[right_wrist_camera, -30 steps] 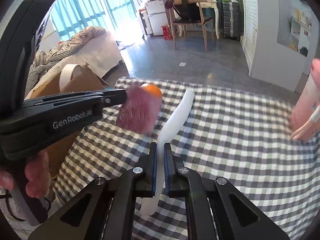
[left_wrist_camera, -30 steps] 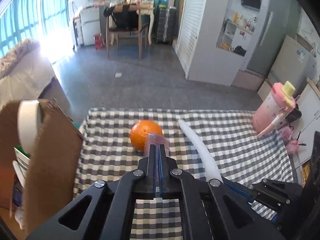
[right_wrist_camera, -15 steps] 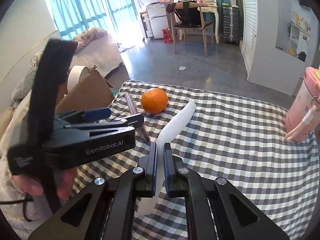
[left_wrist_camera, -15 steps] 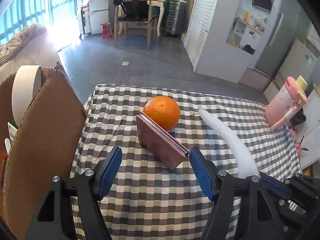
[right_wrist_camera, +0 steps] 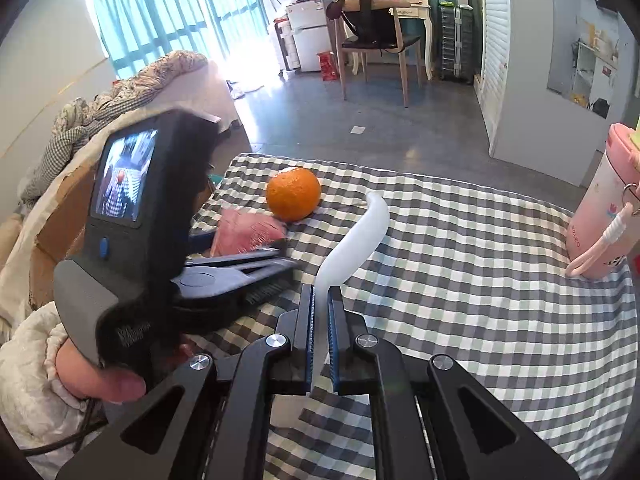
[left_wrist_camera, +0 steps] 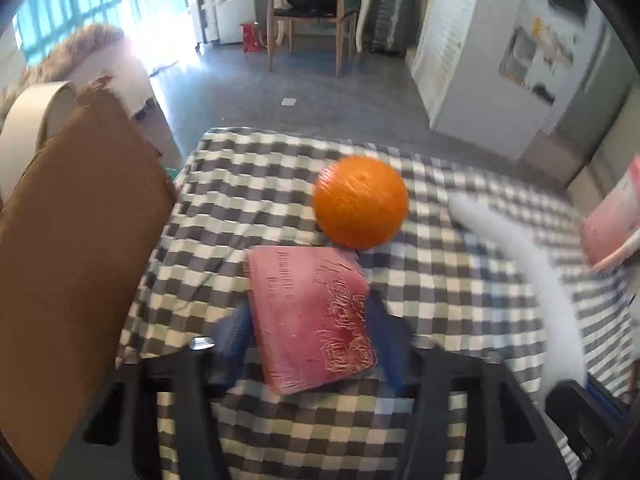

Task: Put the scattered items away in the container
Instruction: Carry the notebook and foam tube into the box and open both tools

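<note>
A pink wallet (left_wrist_camera: 312, 316) lies flat on the checked cloth, just in front of an orange (left_wrist_camera: 360, 202). My left gripper (left_wrist_camera: 308, 340) is open, with a blue finger on each side of the wallet. It also shows in the right wrist view (right_wrist_camera: 256, 256), beside the wallet (right_wrist_camera: 244, 232) and the orange (right_wrist_camera: 294, 194). My right gripper (right_wrist_camera: 320, 312) is shut on a bent white tube (right_wrist_camera: 360, 236), which also shows in the left wrist view (left_wrist_camera: 540, 288). A cardboard box (left_wrist_camera: 72, 248) stands at the table's left.
A roll of white tape (left_wrist_camera: 28, 120) sits on the box's edge. A pink bottle (right_wrist_camera: 604, 204) stands at the table's right edge. Beyond the table are grey floor, a chair (right_wrist_camera: 376, 40) and a bed (right_wrist_camera: 132, 92).
The left gripper let go of the wallet and opened. The wallet went from held upright to lying flat on the cloth. The left gripper moved lower and closer. The right gripper kept hold of the tube.
</note>
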